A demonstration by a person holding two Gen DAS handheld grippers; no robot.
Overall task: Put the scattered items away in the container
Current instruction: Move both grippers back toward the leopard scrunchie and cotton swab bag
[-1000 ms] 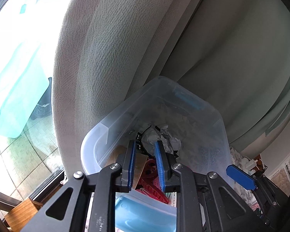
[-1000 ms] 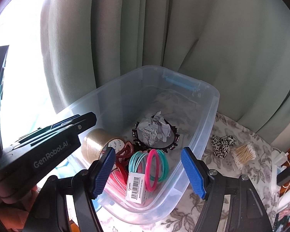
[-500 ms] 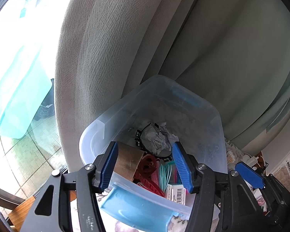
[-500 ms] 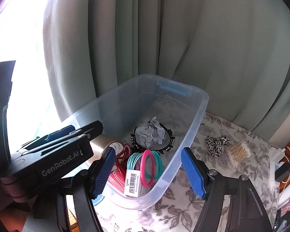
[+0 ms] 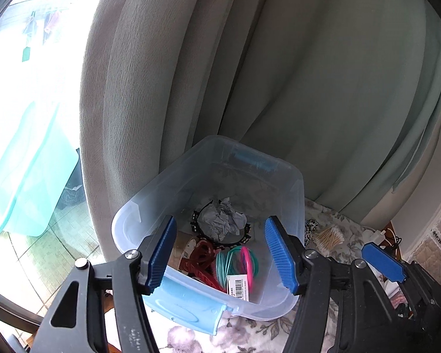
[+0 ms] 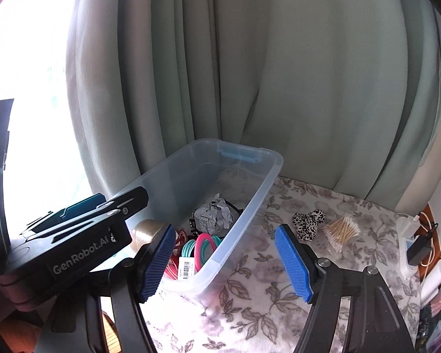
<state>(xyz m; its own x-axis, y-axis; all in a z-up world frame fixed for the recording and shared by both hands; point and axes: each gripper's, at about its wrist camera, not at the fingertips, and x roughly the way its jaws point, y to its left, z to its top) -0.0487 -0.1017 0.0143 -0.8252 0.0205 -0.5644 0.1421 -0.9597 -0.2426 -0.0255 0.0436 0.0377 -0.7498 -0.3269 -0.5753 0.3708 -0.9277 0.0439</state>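
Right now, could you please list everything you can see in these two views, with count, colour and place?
container: one, clear with blue latches, on the tablecloth by the curtain.
crumpled paper: one, grey-white, inside the container.
tape roll: one, tan, inside, left end.
hair ties: several, teal and pink, inside, on a barcoded card.
scrunchie: one, leopard print, on the cloth right of the container.
cotton swabs: one bundle, pale wood, right of the scrunchie.
tablecloth: one, floral grey.
curtain: pale green, behind.
left gripper: open, empty, above the container.
right gripper: open, empty.
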